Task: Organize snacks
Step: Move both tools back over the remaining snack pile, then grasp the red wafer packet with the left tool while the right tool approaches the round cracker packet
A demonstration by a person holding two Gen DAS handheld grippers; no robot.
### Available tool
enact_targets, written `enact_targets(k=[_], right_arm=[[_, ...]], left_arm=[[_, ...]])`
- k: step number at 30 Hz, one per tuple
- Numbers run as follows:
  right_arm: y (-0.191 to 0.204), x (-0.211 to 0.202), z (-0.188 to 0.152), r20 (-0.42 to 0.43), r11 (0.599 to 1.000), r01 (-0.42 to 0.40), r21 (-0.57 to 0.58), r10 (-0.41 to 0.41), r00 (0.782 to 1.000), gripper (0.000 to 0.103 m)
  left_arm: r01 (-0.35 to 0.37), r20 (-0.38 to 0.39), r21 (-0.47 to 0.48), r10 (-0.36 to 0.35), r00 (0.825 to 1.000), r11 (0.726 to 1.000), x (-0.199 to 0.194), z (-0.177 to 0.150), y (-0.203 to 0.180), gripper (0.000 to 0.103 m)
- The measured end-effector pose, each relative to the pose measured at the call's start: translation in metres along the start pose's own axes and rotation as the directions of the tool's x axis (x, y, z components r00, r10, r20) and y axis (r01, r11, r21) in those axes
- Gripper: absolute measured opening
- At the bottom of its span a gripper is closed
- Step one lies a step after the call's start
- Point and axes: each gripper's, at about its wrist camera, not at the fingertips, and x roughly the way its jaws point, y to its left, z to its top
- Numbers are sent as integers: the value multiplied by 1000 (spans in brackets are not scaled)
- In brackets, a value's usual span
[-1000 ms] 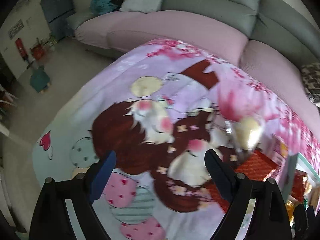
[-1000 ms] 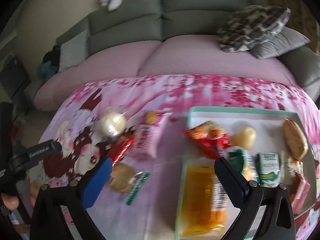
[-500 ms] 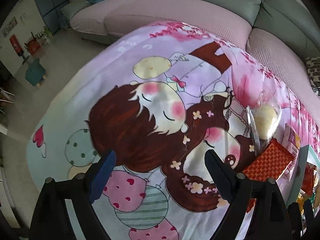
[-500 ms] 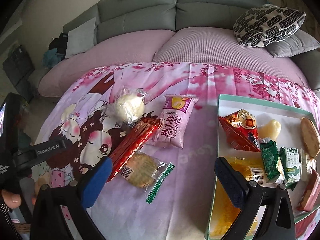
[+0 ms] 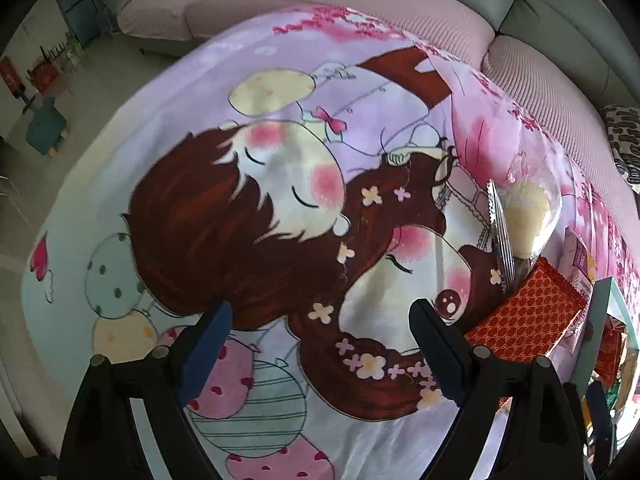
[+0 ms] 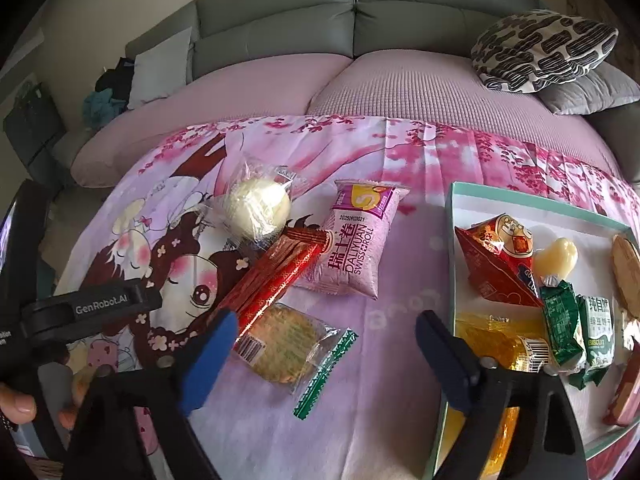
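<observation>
Both grippers were held spread wide with nothing between the jaws. The right gripper was poised over the printed cloth, with the round cracker in its clear wrapper lying just under its left finger. The left gripper was aimed at bare cloth at the 9 o'clock side, away from the snacks.

Four loose snacks were seen outside the tray: the cracker, a long red patterned packet partly overlapping it at its 11 o'clock, a pink Swiss roll pack touching the red packet's far end, and a pale round bun in crinkled clear film at the 11 o'clock end of the group. The tray sat at 3 o'clock, already loaded with an orange pack, a red triangular bag, a pale jelly piece, green biscuit packs and a brown pastry.

The cracker was judged the likeliest next pick. A good grasp would be made across the disc itself, not the flimsy green sealed end, which could slip or tear. Since the red packet rested on the cracker's edge, a lift would best be started slowly so that packet was not dragged along.
</observation>
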Motion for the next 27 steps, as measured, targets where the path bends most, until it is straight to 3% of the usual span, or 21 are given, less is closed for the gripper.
enact_targets(k=[5,12,23,27], right_arm=[[-4,4,-1,-15,1000,6,3,-6,1000,64],[-8,7,0,-20,1000,1,11,-1,1000,54],[-20,17,0,-64,999,-5,49,8,998,54],[-23,20,0,-79,998,-6,63,11,997,54]], left_arm=[[73,-20,10,-73,997,997,2,-1,-8,90],[159,-7,60,-159,987,985,-1,-2,-32,90],[259,-54,263,-254,966,929,9,-4,-89,90],[285,-59,295,-281,958,912,12,1,-102,90]])
